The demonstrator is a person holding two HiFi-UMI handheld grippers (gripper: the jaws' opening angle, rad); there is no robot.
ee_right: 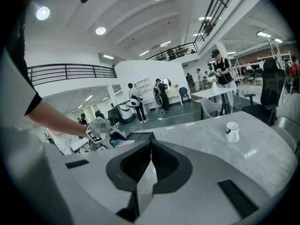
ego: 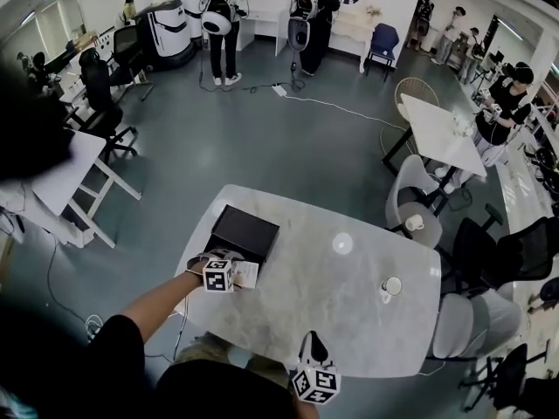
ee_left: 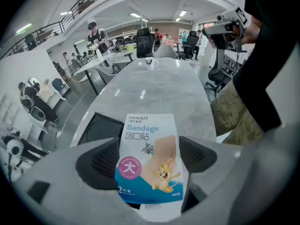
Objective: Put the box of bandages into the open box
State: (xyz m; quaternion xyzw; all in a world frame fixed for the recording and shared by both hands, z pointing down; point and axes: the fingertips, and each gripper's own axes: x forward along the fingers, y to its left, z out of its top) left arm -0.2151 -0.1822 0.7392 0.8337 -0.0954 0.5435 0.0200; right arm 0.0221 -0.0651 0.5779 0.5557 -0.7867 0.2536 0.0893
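The box of bandages, white and blue with a cartoon print, sits between the two dark pads of my left gripper, which is shut on it. In the head view the left gripper holds the bandage box at the near edge of the open black box on the marble table. The black box shows just beyond the jaws in the left gripper view. My right gripper is shut with nothing in it, held at the table's near edge.
A white mug stands on the table's right side, also seen as the mug in the right gripper view. Chairs ring the table's right. People and robots stand at the far end of the room.
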